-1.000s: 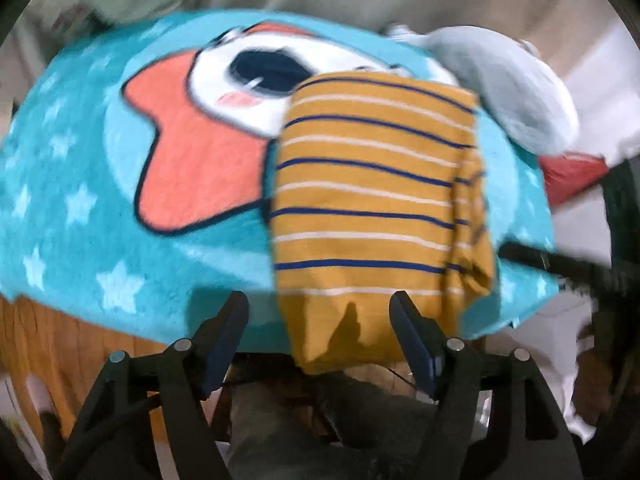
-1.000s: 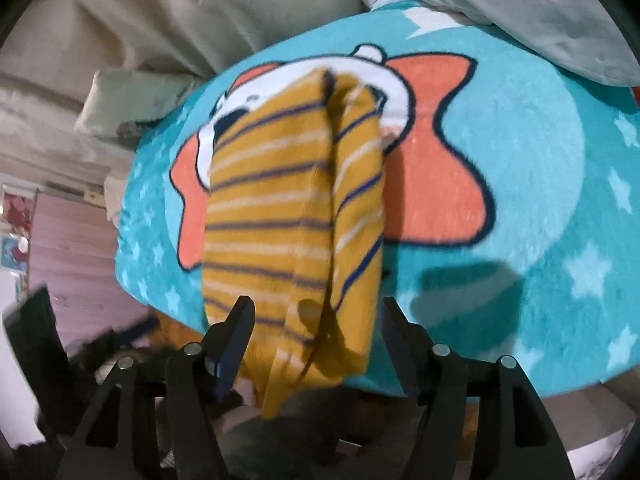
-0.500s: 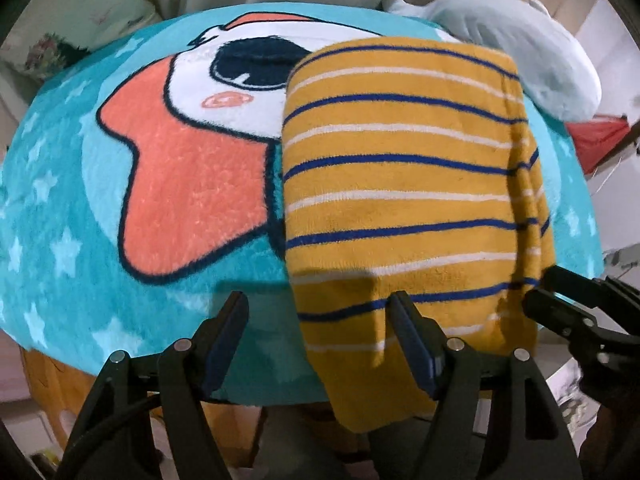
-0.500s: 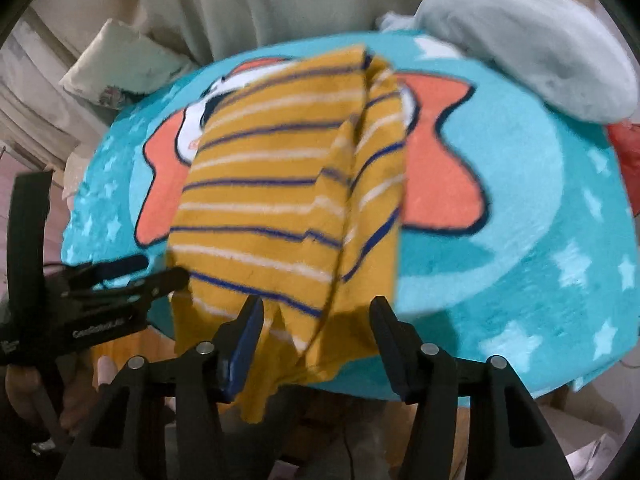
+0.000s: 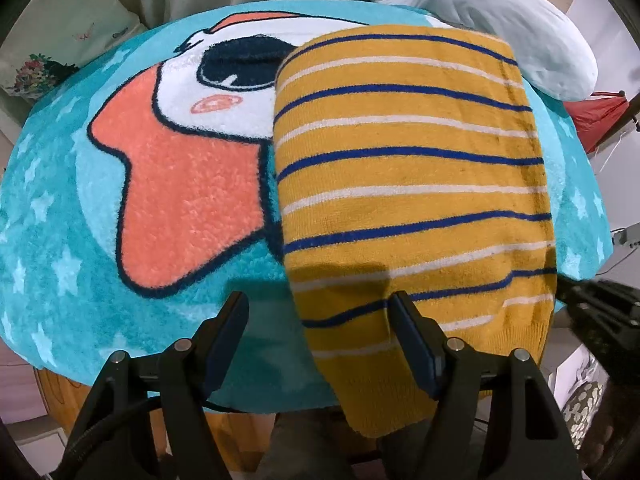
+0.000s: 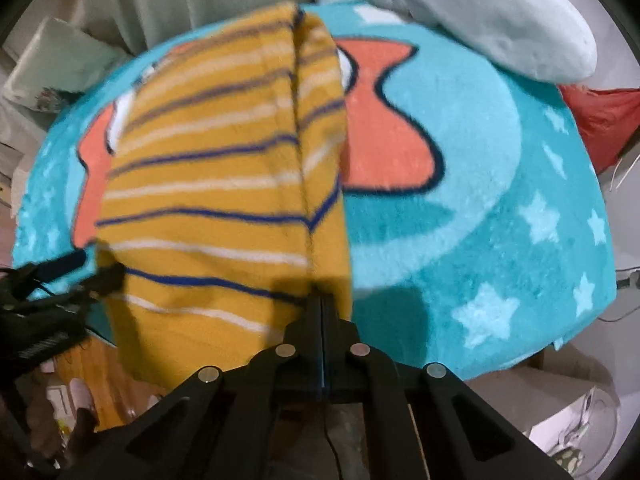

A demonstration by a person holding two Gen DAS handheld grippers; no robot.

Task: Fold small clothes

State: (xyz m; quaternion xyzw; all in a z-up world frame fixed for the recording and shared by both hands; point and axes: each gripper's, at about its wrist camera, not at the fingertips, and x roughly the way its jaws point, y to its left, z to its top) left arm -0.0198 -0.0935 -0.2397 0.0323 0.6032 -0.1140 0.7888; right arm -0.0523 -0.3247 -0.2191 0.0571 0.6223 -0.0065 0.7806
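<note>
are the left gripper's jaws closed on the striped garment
No, the left gripper stands open, its jaws straddling the near left edge of the striped garment without pinching it.

No legible text, labels, brands or numbers in either view. Blanket (image 5: 180,208) carries only printed stars and a cartoon figure; striped garment (image 5: 408,184) bears no lettering.

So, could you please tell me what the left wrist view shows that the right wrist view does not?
Only the left wrist view: the left gripper with jaws open astride the striped garment's edge, and the rug's dark eye.
Only the right wrist view: the right gripper, jaws shut on the garment's near edge.
Both: the yellow garment, the teal rug, the pale pillow.
</note>
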